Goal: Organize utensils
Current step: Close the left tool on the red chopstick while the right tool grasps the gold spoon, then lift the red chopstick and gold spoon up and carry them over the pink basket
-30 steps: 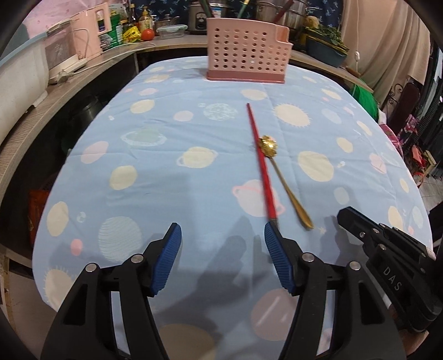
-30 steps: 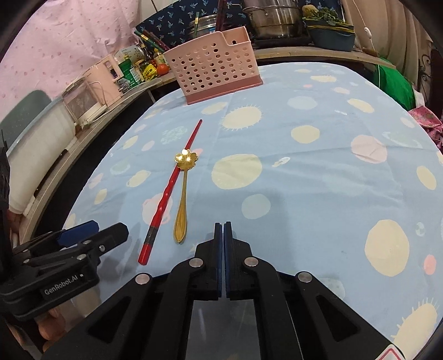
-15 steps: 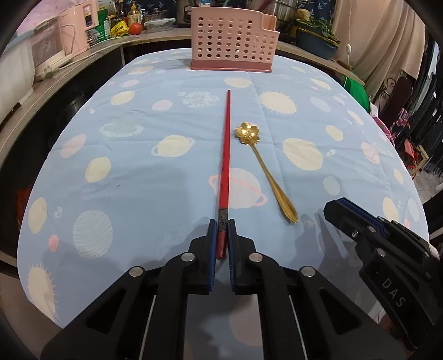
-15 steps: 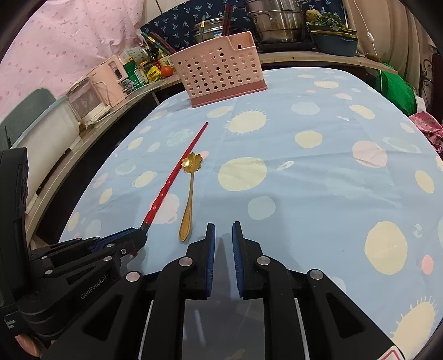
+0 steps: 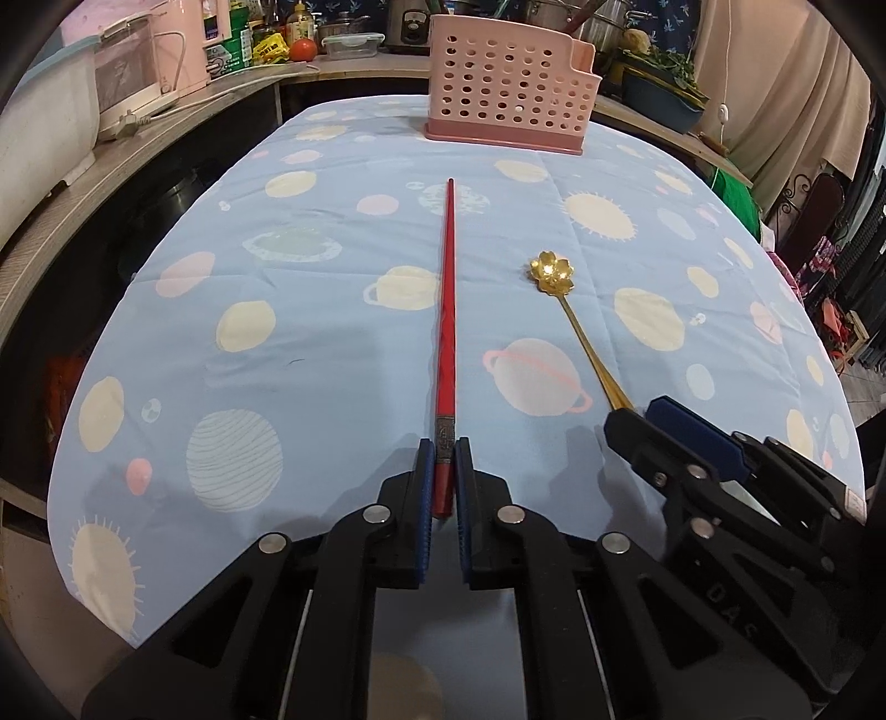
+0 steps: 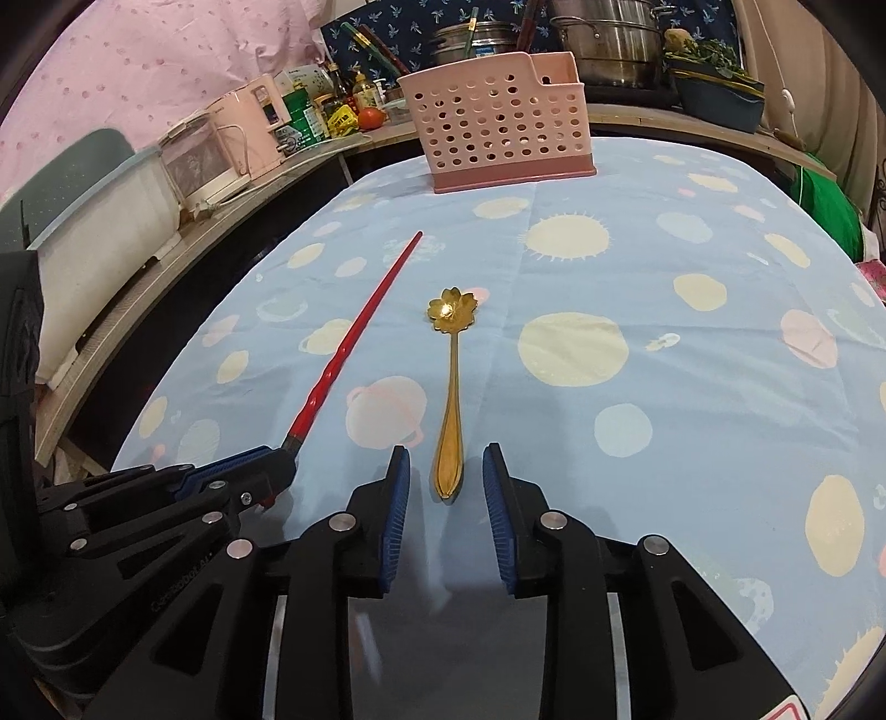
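Observation:
A red chopstick lies along the planet-print cloth, pointing at the pink perforated utensil basket. My left gripper is shut on the chopstick's near end. In the right wrist view that gripper holds the same chopstick at the lower left. A gold spoon with a flower-shaped bowl lies just right of the chopstick. My right gripper straddles the spoon's handle tip; its jaws are opening and the pads do not touch the handle. The left wrist view shows the spoon running under the right gripper.
The pink basket stands at the table's far edge. Beyond it a counter carries pots, bottles, a tomato and a pink appliance. A white bin sits at the left. The table drops away on both sides.
My left gripper went from wide open to shut on the chopstick's end. My right gripper slid left to the spoon's handle and its jaws parted from shut.

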The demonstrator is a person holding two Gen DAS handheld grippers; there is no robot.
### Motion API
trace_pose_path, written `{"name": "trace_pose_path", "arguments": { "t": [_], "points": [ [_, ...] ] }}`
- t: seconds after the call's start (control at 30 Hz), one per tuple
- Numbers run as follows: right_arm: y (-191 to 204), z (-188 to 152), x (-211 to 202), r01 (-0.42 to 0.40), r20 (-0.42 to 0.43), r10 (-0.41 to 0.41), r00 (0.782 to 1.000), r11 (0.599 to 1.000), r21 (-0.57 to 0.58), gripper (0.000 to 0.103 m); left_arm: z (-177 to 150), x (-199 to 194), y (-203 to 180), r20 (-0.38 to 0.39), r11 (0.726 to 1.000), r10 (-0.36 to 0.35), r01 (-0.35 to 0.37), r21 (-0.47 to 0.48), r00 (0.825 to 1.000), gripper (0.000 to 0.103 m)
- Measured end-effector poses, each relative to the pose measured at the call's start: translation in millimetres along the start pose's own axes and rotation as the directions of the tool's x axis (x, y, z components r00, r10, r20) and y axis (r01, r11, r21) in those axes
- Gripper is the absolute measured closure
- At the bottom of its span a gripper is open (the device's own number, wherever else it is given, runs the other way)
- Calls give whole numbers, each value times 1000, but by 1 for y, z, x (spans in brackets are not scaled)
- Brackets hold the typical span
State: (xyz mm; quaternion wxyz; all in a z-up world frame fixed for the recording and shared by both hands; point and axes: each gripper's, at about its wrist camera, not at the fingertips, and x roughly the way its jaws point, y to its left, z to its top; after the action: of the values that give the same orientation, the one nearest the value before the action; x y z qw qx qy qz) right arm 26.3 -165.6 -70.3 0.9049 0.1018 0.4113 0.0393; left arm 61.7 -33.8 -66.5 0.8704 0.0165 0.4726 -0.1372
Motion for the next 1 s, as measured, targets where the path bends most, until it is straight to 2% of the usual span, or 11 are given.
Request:
{"name": "trace_pose_path", "arguments": {
  "t": [0.13,0.27,0.5,0.63,0.93,1.0],
  "points": [
    [4,-1,1,30,7,-29,1000,999,-36,78,0,0,1,0,1000,-7,7,-5,1000,96],
    [1,-2,0,53,11,-53,999,998,-39,92,0,0,1,2,1000,-9,9,-6,1000,96],
    [-1,-3,-7,60,26,-59,998,998,-35,92,0,-2,4,-3,1000,-15,15,-20,1000,96],
    [-7,2,-23,57,63,-56,996,998,-13,92,2,-11,7,15,1000,-13,13,-26,1000,96],
    [-23,25,-59,34,167,-43,985,998,57,94,24,-50,13,100,998,-36,41,-51,994,96],
    [-25,30,-64,32,187,-44,981,998,62,100,32,-60,14,125,998,-36,43,-55,992,96]
  ]
}}
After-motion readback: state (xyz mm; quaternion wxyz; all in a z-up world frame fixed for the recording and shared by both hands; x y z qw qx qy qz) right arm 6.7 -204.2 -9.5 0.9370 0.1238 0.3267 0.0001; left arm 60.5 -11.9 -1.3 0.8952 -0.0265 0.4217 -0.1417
